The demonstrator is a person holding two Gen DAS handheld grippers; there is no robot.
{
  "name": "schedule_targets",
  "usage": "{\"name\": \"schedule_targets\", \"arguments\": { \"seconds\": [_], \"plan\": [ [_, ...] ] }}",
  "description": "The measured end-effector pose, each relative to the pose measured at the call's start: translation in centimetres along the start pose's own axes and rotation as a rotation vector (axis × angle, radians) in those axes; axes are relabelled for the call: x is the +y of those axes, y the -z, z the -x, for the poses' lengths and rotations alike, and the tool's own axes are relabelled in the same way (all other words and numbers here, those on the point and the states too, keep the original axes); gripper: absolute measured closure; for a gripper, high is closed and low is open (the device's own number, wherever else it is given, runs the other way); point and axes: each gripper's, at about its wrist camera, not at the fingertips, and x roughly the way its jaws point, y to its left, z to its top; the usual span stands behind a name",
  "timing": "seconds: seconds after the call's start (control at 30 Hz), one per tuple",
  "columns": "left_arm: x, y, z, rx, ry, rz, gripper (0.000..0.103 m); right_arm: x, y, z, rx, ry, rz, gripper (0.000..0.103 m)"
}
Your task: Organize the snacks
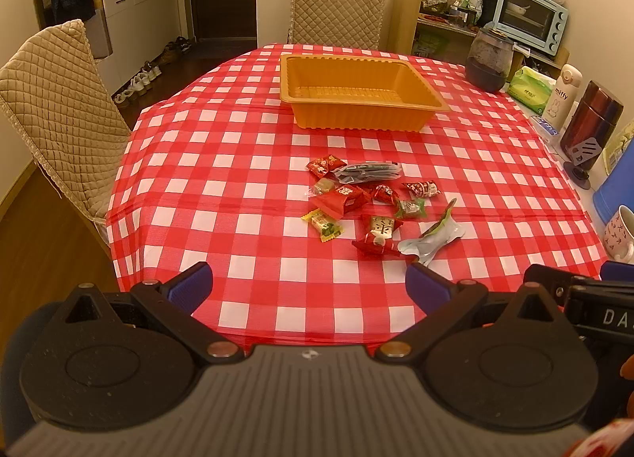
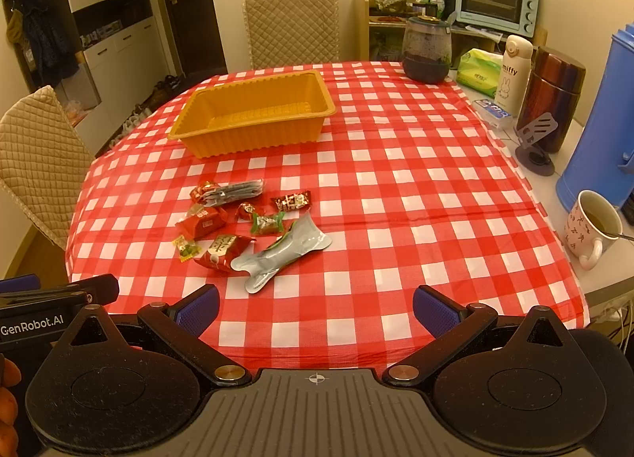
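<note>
The left hand-held gripper (image 1: 309,284) is held low over the near edge of the counter (image 1: 245,164), level and pointing toward 12 o'clock, its blue-padded fingers (image 1: 190,286) spread wide with nothing between them. The right hand-held gripper (image 2: 316,308) sits just beside it in the same pose, fingers (image 2: 434,310) likewise released and empty; part of each tool shows at the edge of the other's view.

The snacks (image 1: 368,199) lie in a loose cluster on the red-and-white checked cloth, near the middle of the counter: at 12 o'clock from the left gripper, at 11 o'clock from the right one. Most are small red wrapped sweets (image 2: 204,221), with two green-and-yellow ones (image 2: 185,248) among them, a dark flat packet (image 2: 237,191) at the far side of the heap, and a crumpled silver pouch (image 2: 281,255) at the near right, touching a red wrapper (image 2: 222,251).

Beyond the cluster, well apart from it, stands an orange plastic tray (image 1: 356,116), ribbed on its sides and with nothing visible in it. At 2 o'clock in the right view a mug (image 2: 590,229) stands off the cloth.
</note>
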Motion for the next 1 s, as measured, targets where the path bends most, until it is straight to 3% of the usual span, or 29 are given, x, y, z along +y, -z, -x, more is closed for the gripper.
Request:
{"name": "schedule_targets", "arguments": {
  "seconds": [1.0],
  "plan": [
    [-0.03,-0.1,0.05,-0.002,0.001,0.002,0.0,-0.15,-0.22,0.22,-0.007,0.003,-0.008,0.0]
  ]
}}
